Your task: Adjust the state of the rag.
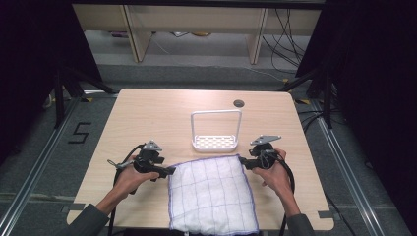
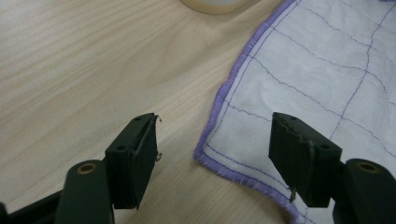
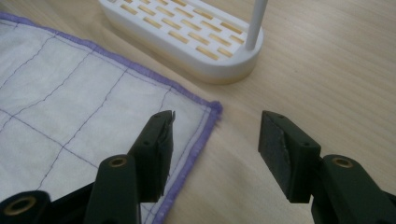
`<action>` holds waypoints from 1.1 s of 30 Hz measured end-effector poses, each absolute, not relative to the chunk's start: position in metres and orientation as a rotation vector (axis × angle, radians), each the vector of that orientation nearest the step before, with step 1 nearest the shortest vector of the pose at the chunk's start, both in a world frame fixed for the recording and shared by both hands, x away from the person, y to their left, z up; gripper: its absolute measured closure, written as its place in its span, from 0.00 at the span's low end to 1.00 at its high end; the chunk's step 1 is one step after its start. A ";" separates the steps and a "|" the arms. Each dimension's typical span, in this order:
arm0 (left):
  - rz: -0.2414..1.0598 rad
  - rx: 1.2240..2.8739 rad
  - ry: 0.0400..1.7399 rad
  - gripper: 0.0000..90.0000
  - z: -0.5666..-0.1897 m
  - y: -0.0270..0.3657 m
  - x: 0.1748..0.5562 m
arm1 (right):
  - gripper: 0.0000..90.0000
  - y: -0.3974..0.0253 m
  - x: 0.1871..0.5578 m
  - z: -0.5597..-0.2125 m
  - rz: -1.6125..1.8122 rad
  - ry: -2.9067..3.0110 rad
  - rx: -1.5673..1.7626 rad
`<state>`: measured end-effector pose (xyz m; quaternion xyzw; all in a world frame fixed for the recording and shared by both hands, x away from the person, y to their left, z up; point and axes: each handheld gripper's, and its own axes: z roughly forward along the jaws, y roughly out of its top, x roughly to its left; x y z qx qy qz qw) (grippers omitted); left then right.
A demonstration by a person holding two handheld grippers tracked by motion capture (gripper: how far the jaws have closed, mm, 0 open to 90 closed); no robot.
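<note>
both tongs, left and right, gape open at the cloth's far corners. it looks soft and limp; pinch the purple hem there.

The cloth is lying at the table's near edge. The rack is standing just behind it, with the left gripper and right gripper sitting at its far corners.

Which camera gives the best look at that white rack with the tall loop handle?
The high view: the white plastic rack shows whole, handle included. The right gripper view shows its slotted base and one post; the left gripper view shows a sliver of base.
</note>
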<state>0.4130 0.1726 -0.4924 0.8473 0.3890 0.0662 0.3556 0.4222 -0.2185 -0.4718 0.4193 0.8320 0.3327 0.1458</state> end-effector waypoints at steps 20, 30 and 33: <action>0.158 2.199 1.014 0.33 -0.491 0.171 0.419 | 0.53 -0.199 0.443 -0.479 0.904 2.471 1.200; 0.165 2.239 0.981 0.38 -0.498 0.167 0.416 | 0.53 -0.193 0.448 -0.488 0.876 2.484 1.210; 0.156 2.234 0.975 0.43 -0.499 0.166 0.416 | 0.53 -0.190 0.448 -0.491 0.880 2.486 1.217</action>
